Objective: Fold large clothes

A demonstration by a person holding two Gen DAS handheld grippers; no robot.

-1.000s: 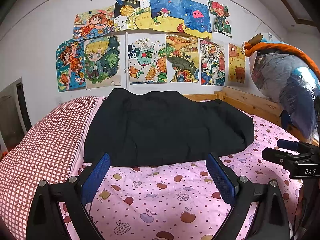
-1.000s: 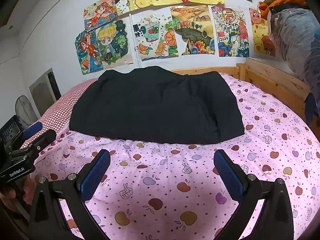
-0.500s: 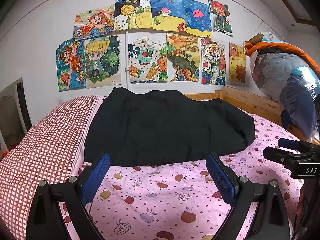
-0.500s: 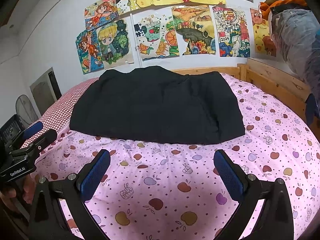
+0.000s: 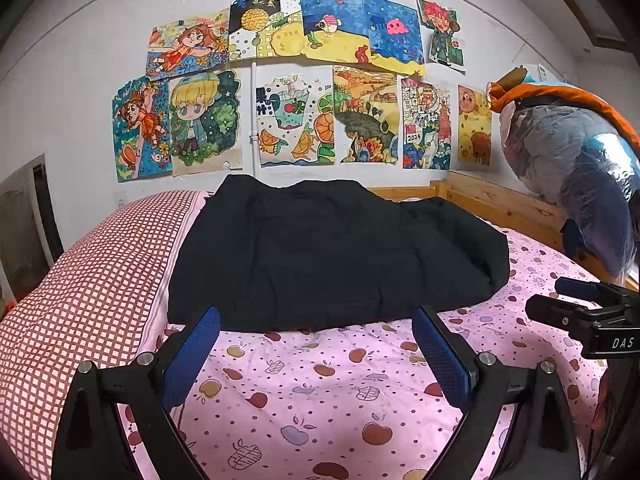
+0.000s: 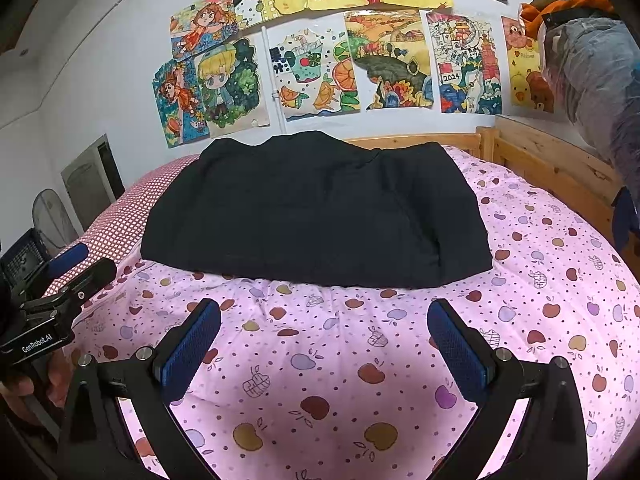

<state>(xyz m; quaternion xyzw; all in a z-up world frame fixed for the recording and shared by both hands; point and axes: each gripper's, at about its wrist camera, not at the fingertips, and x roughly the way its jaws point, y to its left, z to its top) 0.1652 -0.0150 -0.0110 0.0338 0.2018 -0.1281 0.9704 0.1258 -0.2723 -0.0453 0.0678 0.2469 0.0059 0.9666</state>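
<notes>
wooden-framed bed point(image 6: 532, 148) under a pink apple-print sheet point(image 6: 340, 360) — black garment point(image 6: 316, 208) lying flat across the far half, its left edge over the red checked bedding point(image 5: 80, 288) alongside.

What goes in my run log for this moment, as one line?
left claw: open, empty | right claw: open, empty | black garment: on pink bedspread, ungrasped

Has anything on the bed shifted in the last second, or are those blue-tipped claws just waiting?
Nothing has visibly changed. The left hand-held gripper and right hand-held gripper both stay open, holding nothing, above the pink fruit-print sheet. The black garment lies in the same place, untouched.
</notes>
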